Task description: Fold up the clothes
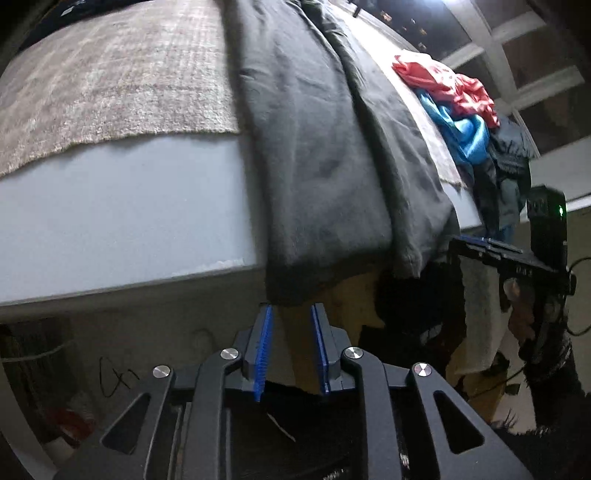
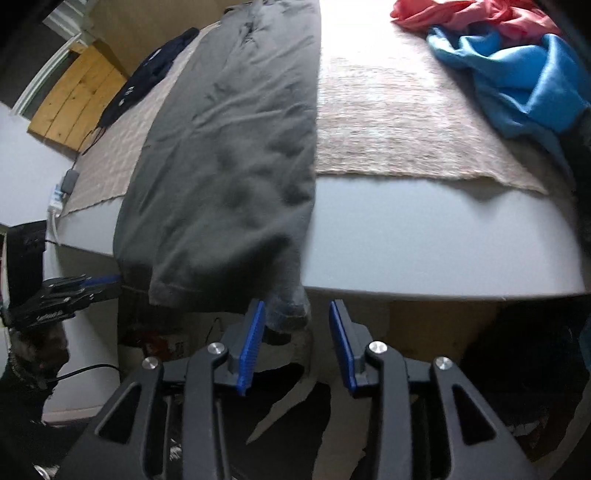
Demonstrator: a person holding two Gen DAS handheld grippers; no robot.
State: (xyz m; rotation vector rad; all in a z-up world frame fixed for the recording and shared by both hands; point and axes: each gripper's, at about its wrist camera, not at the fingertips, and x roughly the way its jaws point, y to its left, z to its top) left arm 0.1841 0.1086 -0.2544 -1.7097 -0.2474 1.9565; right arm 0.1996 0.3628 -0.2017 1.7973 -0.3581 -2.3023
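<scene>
A long dark grey garment (image 1: 325, 147) lies lengthwise on the white table (image 1: 110, 221), and its hem hangs over the front edge. My left gripper (image 1: 291, 308) sits just under that hem, its blue pads apart with nothing pressed between them. In the right wrist view the same garment (image 2: 229, 166) ends in a cuff that dangles at the tips of my right gripper (image 2: 297, 304). That gripper stands open, and the cuff is near its left finger but not pinched. Each gripper also shows at the edge of the other's view: the right gripper (image 1: 480, 245) and the left gripper (image 2: 85, 284).
A beige mat (image 2: 388, 110) covers the table top. Red cloth (image 2: 480, 14) and blue cloth (image 2: 517, 81) are piled at the right end. A dark navy garment (image 2: 147, 74) lies far left. A cable and plug (image 2: 62, 188) rest at the table's left edge.
</scene>
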